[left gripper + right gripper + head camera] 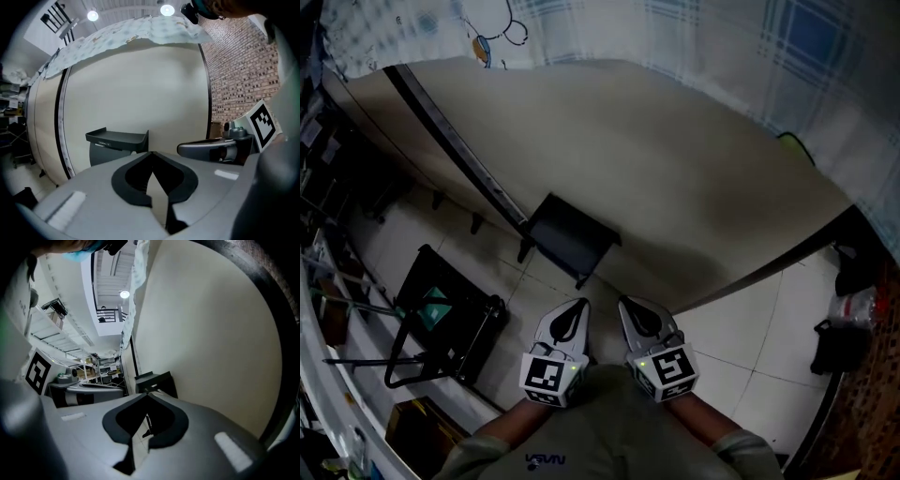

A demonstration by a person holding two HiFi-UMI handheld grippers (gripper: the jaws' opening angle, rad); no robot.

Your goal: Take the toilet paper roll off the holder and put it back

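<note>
Only left gripper view catches brick wall (pixel 243 61), left gripper (pixel 581 303) and right gripper (pixel 623 301) jaws together, empty

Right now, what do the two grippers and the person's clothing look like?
The left gripper and right gripper are alike: pale grey shells, black linings round a teardrop-shaped hollow, and a rear cube with black-and-white square markers. The person wears a dull green top with small print.

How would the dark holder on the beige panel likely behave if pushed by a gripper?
The holder looks like a rigid, shelf-topped box flush against the beige panel, so it would probably stay put rather than slide or tip. Its top juts outward, so a hard downward push there might flex it slightly.
</note>
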